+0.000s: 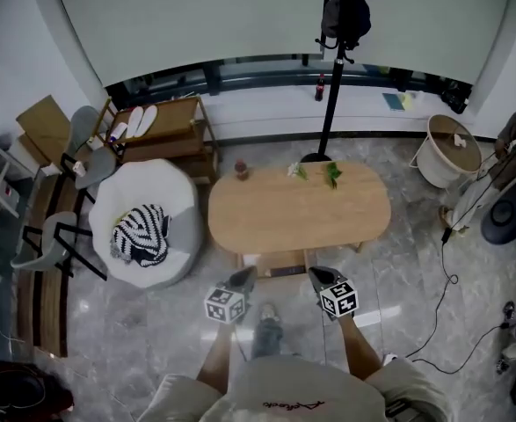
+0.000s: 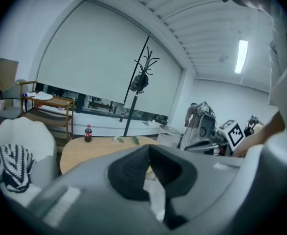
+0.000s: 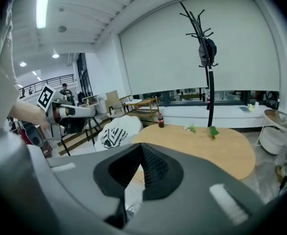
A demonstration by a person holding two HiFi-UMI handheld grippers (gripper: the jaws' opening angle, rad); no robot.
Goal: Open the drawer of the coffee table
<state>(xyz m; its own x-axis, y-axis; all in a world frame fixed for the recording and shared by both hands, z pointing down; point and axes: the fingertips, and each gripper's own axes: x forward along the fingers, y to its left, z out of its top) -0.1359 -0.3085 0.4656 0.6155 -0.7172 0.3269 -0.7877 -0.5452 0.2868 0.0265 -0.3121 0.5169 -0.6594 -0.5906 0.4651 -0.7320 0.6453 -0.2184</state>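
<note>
An oval wooden coffee table (image 1: 354, 214) stands in the middle of the room. Its pale drawer (image 1: 273, 263) shows under the near edge; how far out it stands I cannot tell. My left gripper (image 1: 243, 280) and right gripper (image 1: 321, 278) hang side by side just in front of the drawer, apart from it. Both are shut with nothing between the jaws. In the left gripper view the shut gripper (image 2: 148, 153) points over the table (image 2: 84, 153). The right gripper view has its shut gripper (image 3: 141, 153) aimed at the table top (image 3: 216, 151).
On the table stand a small dark bottle (image 1: 240, 169) and some green sprigs (image 1: 332, 174). A white beanbag (image 1: 183, 227) with a striped cushion sits to the left. A coat stand (image 1: 335, 77) rises behind the table. A round white basket (image 1: 454, 148) and floor cables (image 1: 446, 288) are at right.
</note>
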